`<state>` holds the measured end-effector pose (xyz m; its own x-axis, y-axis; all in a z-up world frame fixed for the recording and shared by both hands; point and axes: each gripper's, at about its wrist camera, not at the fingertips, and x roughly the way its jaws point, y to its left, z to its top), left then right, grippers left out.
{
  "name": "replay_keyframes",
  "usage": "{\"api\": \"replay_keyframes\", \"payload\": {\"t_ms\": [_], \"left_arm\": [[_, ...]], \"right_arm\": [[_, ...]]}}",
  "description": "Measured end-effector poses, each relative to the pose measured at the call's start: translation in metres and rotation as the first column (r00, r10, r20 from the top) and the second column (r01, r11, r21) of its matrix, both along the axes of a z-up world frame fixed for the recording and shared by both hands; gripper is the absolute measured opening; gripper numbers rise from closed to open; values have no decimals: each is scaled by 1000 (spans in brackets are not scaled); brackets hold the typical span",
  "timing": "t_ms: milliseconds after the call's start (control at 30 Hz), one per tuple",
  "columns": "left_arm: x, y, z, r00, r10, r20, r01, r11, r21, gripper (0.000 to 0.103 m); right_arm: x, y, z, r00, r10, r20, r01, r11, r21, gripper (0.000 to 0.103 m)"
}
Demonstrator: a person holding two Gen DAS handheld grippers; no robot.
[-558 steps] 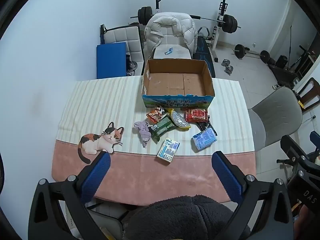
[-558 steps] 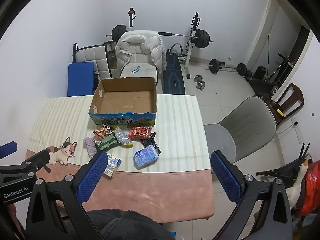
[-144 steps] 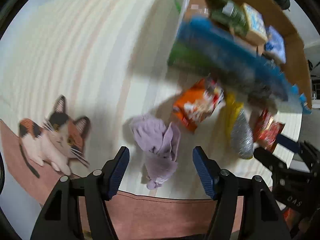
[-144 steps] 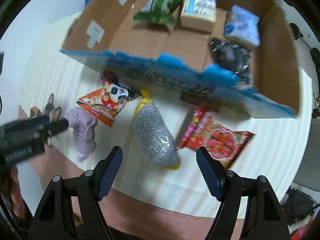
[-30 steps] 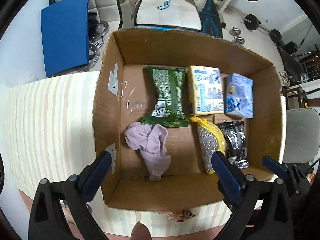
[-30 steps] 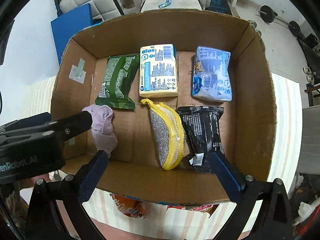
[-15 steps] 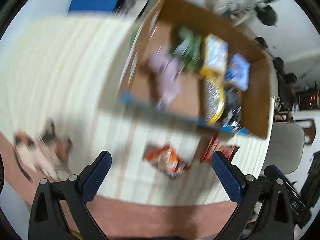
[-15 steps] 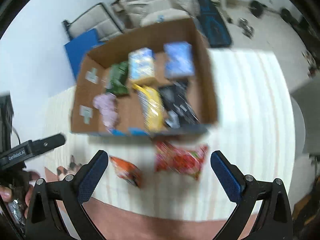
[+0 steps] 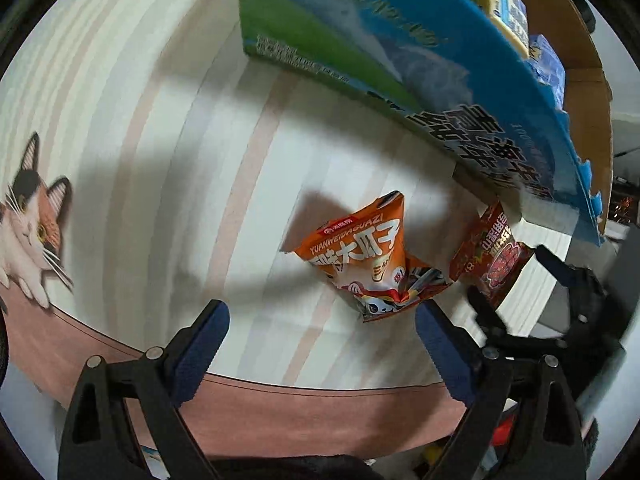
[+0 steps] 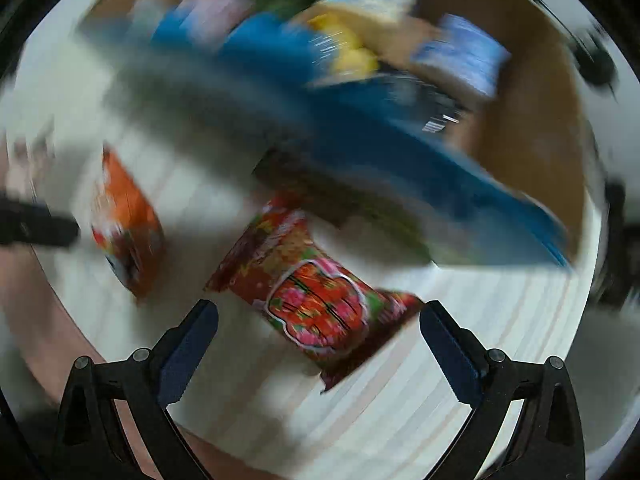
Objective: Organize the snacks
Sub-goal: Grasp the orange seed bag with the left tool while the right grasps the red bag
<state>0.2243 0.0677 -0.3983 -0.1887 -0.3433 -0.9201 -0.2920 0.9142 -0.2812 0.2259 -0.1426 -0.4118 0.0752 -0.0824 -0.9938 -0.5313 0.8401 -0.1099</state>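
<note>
Striped table [image 9: 168, 128]: left gripper [image 9: 320, 344] closing, empty, near orange bag [image 9: 368, 260]; right gripper [image 10: 318, 344] spread above red bag [image 10: 316, 296].

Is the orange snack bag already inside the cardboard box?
No, the orange bag lies on the striped tablecloth in front of the box, beside the red bag.

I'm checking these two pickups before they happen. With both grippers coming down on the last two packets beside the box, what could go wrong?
1. The orange snack packet sits near one side of the closing left gripper, so the fingers may pinch only a corner.
2. The red snack packet lies partly under the blue cardboard box edge; the open right gripper might knock the box.
3. The grippers work close together and may collide.
</note>
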Motion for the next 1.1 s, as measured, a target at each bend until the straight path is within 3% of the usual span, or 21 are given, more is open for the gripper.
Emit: {"api": "replay_keyframes", "payload": {"t_ms": [67,167,267,433,533,600,767,933,1033,1100], "left_arm": [[-1,4,-6,999,38,-22,-38,999,-29,95],[-1,8,-10,995,94,-43,-97,993,-64,95],[2,6,-12,992,120,-43,-124,988,-88,95],[15,-12,-25,992,122,-45,-125,989,-74,95],[22,-29,-30,997,79,-22,-80,997,-9,91],[28,-39,-33,1000,17,-1,-17,997,77,76],[24,-55,-32,992,-120,43,107,966,234,70],[9,-62,-32,962,-272,15,244,884,398,59],[-4,-66,-33,943,-331,14,291,847,445,59],[-11,-67,-33,937,-348,3,310,840,446,59]], "right_arm": [[2,6,-16,999,30,-37,-31,999,-29,96],[2,5,-20,1000,15,-17,-17,997,-72,84],[-5,-5,-15,995,-62,-83,61,998,-18,72],[-23,-19,-10,956,-148,-253,185,974,133,72],[-21,-35,-3,943,-223,-246,268,949,168,72],[-16,-49,1,931,-280,-235,325,929,178,72],[-6,-79,-2,845,-462,-269,519,830,206,72],[3,-86,-15,776,-561,-287,623,754,210,72],[2,-75,-22,774,-579,-254,627,756,187,71],[-2,-73,-20,782,-577,-235,617,769,164,66]]}}
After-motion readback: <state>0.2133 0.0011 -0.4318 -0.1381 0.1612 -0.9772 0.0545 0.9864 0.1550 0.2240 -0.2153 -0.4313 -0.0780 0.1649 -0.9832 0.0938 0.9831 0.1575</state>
